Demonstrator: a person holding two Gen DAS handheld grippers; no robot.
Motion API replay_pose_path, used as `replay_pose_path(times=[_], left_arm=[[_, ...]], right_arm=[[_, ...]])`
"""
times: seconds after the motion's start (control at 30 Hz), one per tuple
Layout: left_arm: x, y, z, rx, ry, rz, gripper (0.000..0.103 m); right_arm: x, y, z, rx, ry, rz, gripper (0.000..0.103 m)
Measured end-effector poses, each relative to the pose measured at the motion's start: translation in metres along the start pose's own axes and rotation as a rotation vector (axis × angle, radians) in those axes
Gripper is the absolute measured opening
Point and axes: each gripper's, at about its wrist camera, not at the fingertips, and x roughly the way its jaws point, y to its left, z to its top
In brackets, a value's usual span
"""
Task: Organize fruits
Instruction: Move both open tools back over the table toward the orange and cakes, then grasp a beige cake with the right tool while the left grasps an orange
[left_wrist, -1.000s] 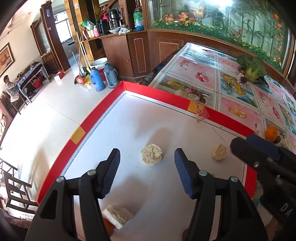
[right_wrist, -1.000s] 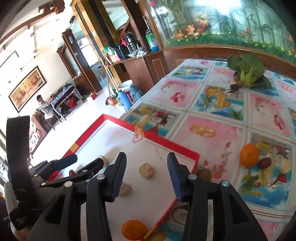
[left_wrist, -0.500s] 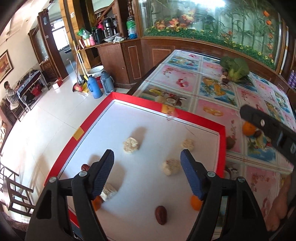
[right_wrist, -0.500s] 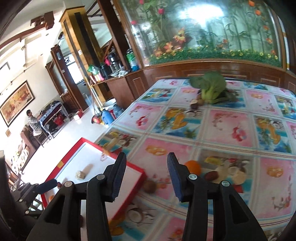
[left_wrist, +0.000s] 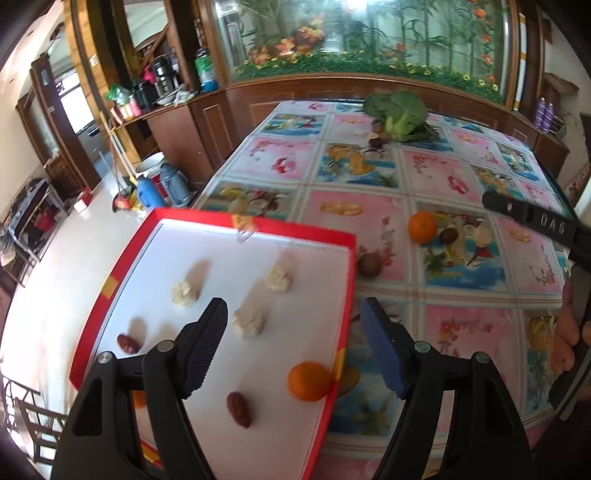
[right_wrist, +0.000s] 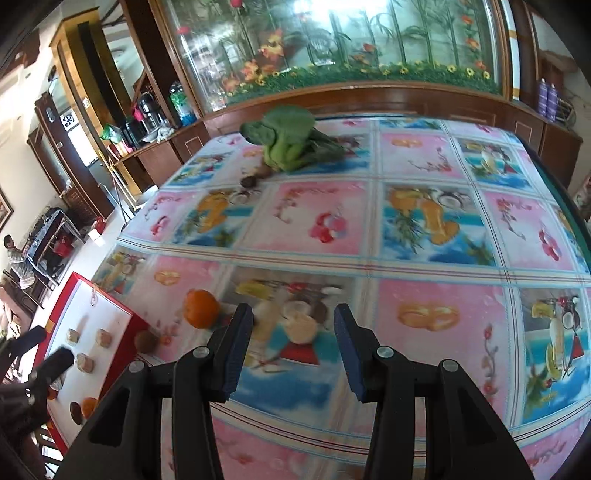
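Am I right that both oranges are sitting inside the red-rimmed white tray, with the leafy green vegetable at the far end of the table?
Not quite. Only one round orange sits inside the red-rimmed white tray; the other orange lies outside it on the flowered tablecloth, as the left wrist view shows. The leafy green vegetable is indeed at the far end of the table.

Two oranges (left_wrist: 422, 227) (left_wrist: 308, 381), three pale puffed lumps (left_wrist: 183, 292) (left_wrist: 277, 279) (left_wrist: 249, 321) (all on the tray), two red dates (left_wrist: 239, 404) (left_wrist: 127, 343), one leafy green (left_wrist: 399, 115).
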Motion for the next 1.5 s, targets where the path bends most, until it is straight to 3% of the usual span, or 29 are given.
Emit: replay_pose_path(times=[0.2, 0.53, 1.07, 1.33, 1.5], left_arm=[[0.023, -0.027, 0.038, 0.062, 0.000, -0.047, 0.075], [0.076, -0.070, 0.079, 0.170, 0.104, -0.096, 0.075], [0.109, -0.084, 0.100, 0.083, 0.261, -0.177, 0.075], [0.123, -0.095, 0.104, 0.064, 0.319, -0.168, 0.075], [0.129, -0.102, 0.103, 0.063, 0.333, -0.172, 0.075]], right_arm=[[0.003, -0.026, 0.000, 0.047, 0.049, 0.003, 0.046], [0.012, -0.021, -0.002, 0.029, 0.089, 0.049, 0.046], [0.039, -0.018, 0.000, 0.038, 0.141, 0.038, 0.046], [0.045, 0.001, -0.003, -0.062, 0.109, -0.079, 0.045], [0.048, 0.010, -0.005, -0.130, 0.081, -0.164, 0.029]])
